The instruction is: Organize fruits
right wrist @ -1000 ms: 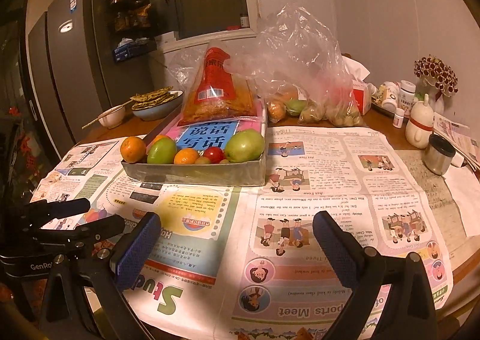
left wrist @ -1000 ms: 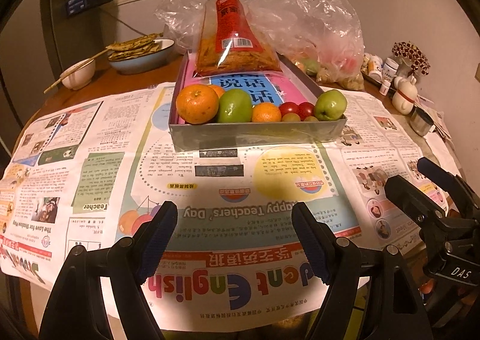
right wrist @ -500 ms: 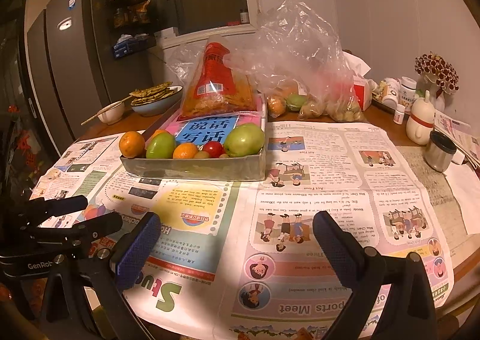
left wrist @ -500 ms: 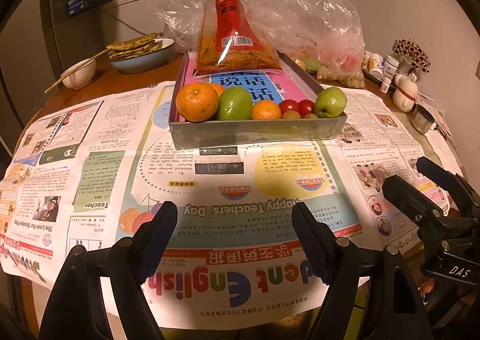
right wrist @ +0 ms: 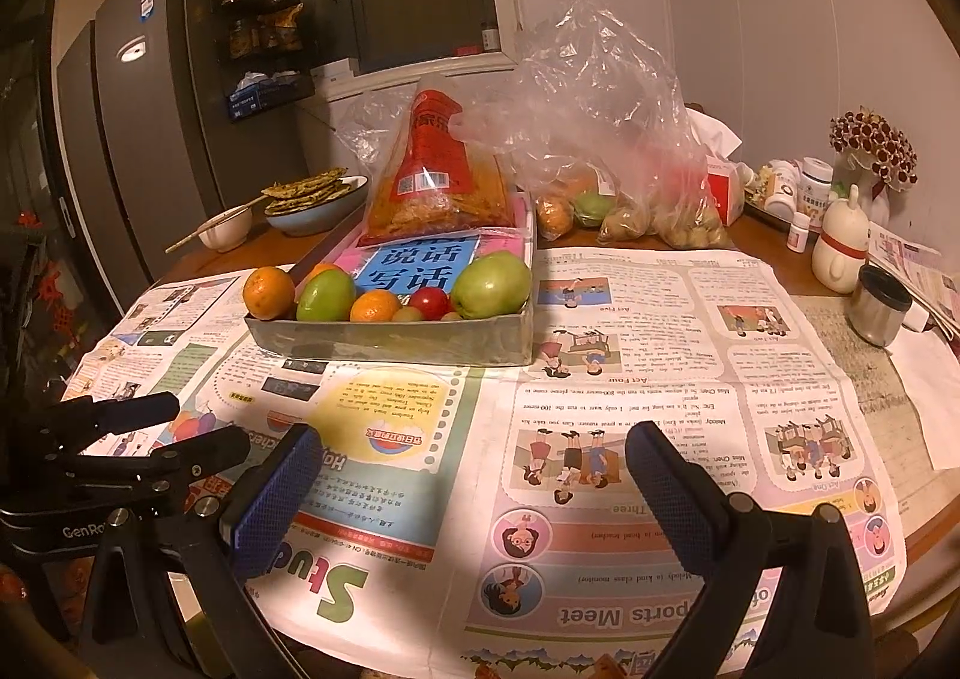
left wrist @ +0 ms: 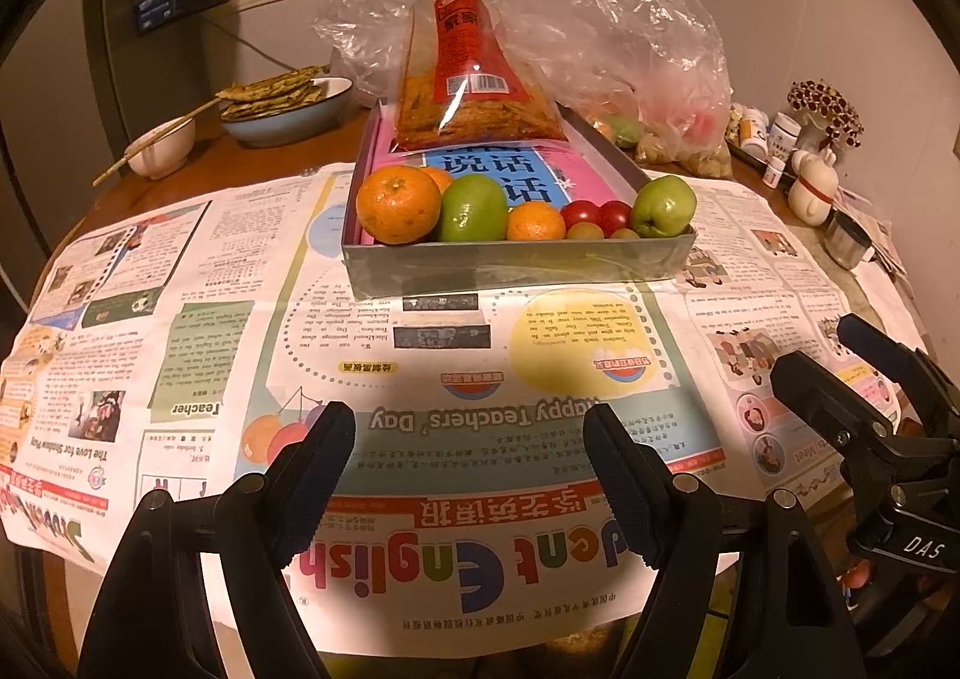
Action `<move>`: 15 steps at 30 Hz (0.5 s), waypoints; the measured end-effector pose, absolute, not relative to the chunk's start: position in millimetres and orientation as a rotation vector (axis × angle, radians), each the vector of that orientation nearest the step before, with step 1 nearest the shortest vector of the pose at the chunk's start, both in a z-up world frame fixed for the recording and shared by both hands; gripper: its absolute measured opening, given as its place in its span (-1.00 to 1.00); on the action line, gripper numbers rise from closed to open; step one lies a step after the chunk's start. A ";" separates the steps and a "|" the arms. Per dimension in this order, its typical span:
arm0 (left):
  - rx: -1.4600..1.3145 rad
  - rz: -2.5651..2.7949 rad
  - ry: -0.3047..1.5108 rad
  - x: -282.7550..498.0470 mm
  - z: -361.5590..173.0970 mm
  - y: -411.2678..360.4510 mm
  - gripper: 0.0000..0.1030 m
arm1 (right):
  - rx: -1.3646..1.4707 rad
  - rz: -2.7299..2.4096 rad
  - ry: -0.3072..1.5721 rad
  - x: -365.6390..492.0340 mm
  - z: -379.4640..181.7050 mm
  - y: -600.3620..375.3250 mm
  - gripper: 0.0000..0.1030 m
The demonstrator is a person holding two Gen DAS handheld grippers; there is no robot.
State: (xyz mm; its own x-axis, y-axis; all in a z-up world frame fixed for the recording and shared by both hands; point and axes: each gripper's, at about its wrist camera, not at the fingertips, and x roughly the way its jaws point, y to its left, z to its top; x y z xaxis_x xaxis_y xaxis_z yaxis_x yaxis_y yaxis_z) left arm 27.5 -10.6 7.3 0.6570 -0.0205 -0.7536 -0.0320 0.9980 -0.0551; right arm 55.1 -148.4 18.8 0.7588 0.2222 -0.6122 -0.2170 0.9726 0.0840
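Observation:
A grey tray (left wrist: 516, 265) (right wrist: 390, 343) stands on a newspaper-covered table. Along its near edge lie a large orange (left wrist: 398, 204), a green fruit (left wrist: 474, 208), a small orange (left wrist: 536, 221), red cherry tomatoes (left wrist: 594, 212) and a green apple (left wrist: 663, 206) (right wrist: 492, 284). A pink book and a red snack bag (left wrist: 468, 79) lie behind them. My left gripper (left wrist: 468, 463) is open and empty, well short of the tray. My right gripper (right wrist: 474, 475) is open and empty, near the table's front, to the right of the left one.
Clear plastic bags with more fruit (right wrist: 624, 199) sit behind the tray on the right. A bowl of flatbread (left wrist: 282, 103) and a small bowl with chopsticks (left wrist: 159, 151) are at back left. Bottles, a white figurine (right wrist: 840, 241) and a metal cup (right wrist: 879, 304) stand at right.
Both grippers have drifted slightly; the tray sits a little lower and nearer in both views. Both stay open and empty.

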 end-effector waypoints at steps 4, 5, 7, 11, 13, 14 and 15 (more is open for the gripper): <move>-0.066 0.007 0.855 27.8 7.1 -10.1 0.55 | 0.008 0.239 0.669 55.0 18.9 -148.2 0.98; -0.066 0.007 0.855 27.9 7.1 -9.7 0.55 | 0.009 0.240 0.669 55.1 18.9 -148.3 0.98; -0.066 0.008 0.855 27.7 7.1 -9.8 0.55 | 0.007 0.240 0.668 54.7 19.0 -148.0 0.98; -0.069 0.010 0.856 28.1 6.7 -8.8 0.55 | 0.006 0.241 0.668 54.6 19.0 -147.8 0.98; -0.071 0.010 0.857 28.0 6.4 -8.3 0.55 | 0.005 0.242 0.670 54.8 18.9 -147.5 0.98; -0.070 0.012 0.856 28.0 6.4 -7.9 0.55 | 0.004 0.241 0.670 54.5 18.7 -146.8 0.98; -0.069 0.012 0.857 28.0 6.2 -8.0 0.55 | 0.004 0.240 0.670 54.6 18.6 -146.9 0.98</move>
State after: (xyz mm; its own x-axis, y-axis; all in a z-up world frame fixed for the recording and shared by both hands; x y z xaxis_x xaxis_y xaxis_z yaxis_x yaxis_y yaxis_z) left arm 28.0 -8.0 6.2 0.6551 -0.0168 -0.7553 -0.0388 0.9977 -0.0558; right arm 54.6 -146.9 18.6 0.7571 0.2213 -0.6146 -0.2188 0.9724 0.0806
